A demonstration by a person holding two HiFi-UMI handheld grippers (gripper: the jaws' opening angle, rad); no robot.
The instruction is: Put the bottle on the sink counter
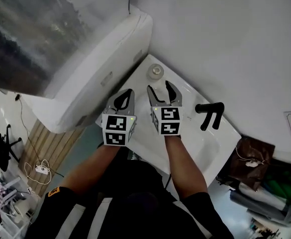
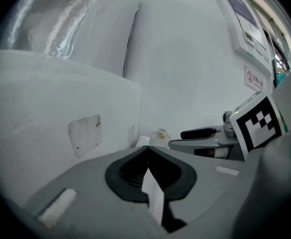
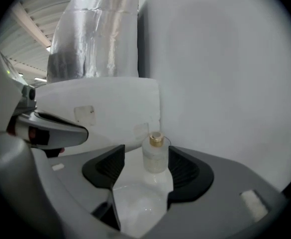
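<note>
Black-padded jaws of the right gripper [image 1: 159, 87] are standing well apart and gripping nothing. Just beyond their tips, the bottle [image 1: 155, 72] is standing upright, clear with a gold cap, its sides not touching either pad. It is sitting on the far corner of the white sink counter [image 1: 187, 92], above the centre of the head view and close beside a large white casing [image 1: 100, 59]. Left of the right gripper, the left gripper [image 1: 128, 92] is hovering with its jaws closed together, empty. A black faucet [image 1: 210, 114] is showing at centre right.
</note>
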